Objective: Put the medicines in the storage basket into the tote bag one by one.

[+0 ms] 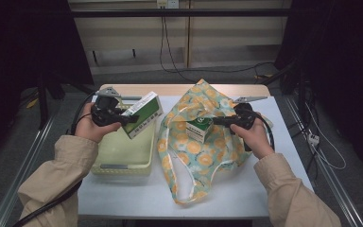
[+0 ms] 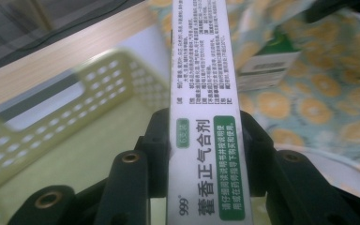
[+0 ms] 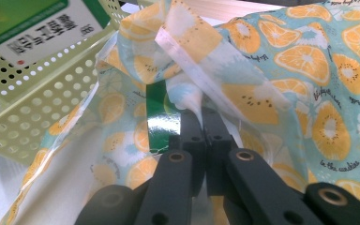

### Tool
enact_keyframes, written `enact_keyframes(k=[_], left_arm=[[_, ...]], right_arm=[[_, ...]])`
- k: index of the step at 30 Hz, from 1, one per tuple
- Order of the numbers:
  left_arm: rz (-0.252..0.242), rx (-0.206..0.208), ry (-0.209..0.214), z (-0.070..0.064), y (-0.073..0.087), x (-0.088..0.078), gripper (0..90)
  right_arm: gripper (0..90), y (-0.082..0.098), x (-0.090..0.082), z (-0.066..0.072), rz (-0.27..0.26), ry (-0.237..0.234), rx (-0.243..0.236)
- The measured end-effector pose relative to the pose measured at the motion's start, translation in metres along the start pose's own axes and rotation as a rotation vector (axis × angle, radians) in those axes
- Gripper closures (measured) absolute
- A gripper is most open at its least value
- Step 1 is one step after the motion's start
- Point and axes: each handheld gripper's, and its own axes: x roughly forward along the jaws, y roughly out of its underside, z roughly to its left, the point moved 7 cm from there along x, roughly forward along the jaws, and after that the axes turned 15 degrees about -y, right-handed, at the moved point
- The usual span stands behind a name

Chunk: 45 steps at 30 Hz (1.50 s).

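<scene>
My left gripper (image 1: 131, 118) is shut on a long green-and-white medicine box (image 1: 144, 113) and holds it tilted in the air over a pale yellow basket (image 1: 123, 163). In the left gripper view the box (image 2: 205, 93) runs up between the black jaws, pressed on both sides. A cloth bag (image 1: 203, 151) printed with orange slices lies on the table. My right gripper (image 1: 216, 122) is shut on a fold of the bag's rim (image 3: 192, 93) and lifts it. A smaller green-and-white box (image 1: 199, 128) sits at the bag's mouth, its green side (image 3: 161, 117) showing just behind my right jaws.
The perforated basket (image 3: 42, 103) stands directly left of the bag, their sides touching. The white tabletop (image 1: 274, 156) has bare room at the front and right. The bag's handles (image 1: 184, 189) trail toward the front edge. Cables hang behind the table.
</scene>
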Motion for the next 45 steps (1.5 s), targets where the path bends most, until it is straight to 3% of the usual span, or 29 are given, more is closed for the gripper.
enact_keyframes(k=[2,8,16,20,23,30,35,41,44,45], left_arm=[[0.002,0.039,0.017,-0.01,-0.004,-0.001,62.8],[-0.004,0.061,0.079,-0.04,-0.012,0.004,62.8],[0.028,0.158,0.131,-0.076,-0.013,0.015,62.7],[0.03,0.167,0.177,-0.096,-0.017,0.017,62.7],[0.036,0.196,0.201,-0.109,-0.019,0.019,62.7],[0.054,0.212,0.241,-0.136,-0.016,0.038,62.7],[0.083,0.22,0.244,-0.149,-0.011,0.056,62.7],[0.109,0.221,0.218,-0.16,-0.008,0.078,62.6],[0.117,0.209,0.189,-0.161,-0.007,0.088,62.7],[0.125,0.211,0.156,-0.158,-0.007,0.091,62.7]], right_arm=[[89.8,0.0,0.0,0.0,0.002,0.0,0.002],[89.8,-0.002,0.0,0.0,-0.003,0.0,0.002],[89.8,-0.004,-0.004,0.001,-0.01,0.008,0.0],[89.8,-0.005,-0.005,0.001,-0.012,0.009,-0.002],[89.8,-0.007,-0.006,0.002,-0.016,0.008,-0.006],[89.8,-0.009,-0.007,0.003,-0.017,0.009,-0.007],[89.8,-0.011,-0.009,0.005,-0.02,0.01,-0.012],[89.8,-0.016,-0.013,0.008,-0.026,0.009,-0.017],[89.8,-0.016,-0.013,0.009,-0.028,0.006,-0.023],[89.8,-0.016,-0.013,0.009,-0.027,0.004,-0.022]])
